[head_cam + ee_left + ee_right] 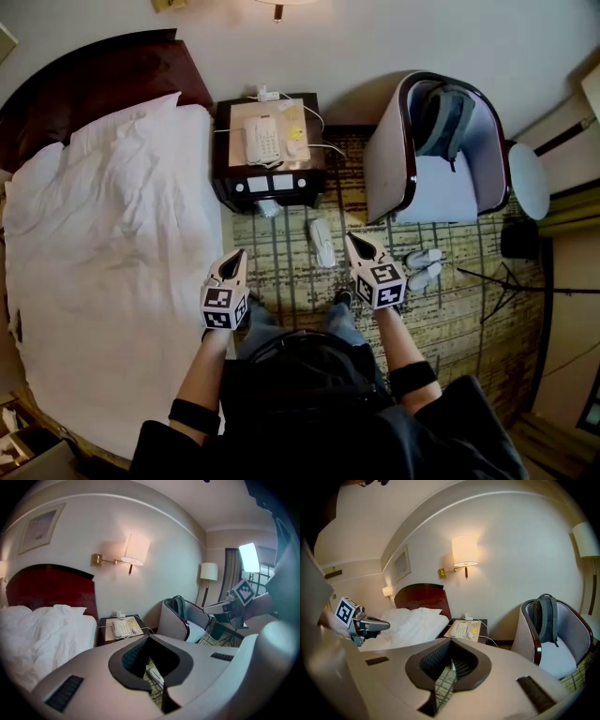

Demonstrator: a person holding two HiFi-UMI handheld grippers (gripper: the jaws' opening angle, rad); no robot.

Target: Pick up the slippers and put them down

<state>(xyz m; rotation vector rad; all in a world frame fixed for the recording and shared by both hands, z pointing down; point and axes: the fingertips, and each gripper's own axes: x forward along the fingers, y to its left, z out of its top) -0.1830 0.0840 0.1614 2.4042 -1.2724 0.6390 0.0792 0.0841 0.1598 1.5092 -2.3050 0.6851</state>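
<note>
Both grippers shut, holding nothing
One slipper (322,242) lay lengthwise on the carpet (286,281) between left gripper (236,255) and right gripper (353,240), nearer the right; a white pair (423,256) sat by the armchair (384,159).

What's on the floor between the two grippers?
A white slipper, lying on the patterned carpet. The head view shows it between the left gripper and the right gripper, nearer the right one.
</note>
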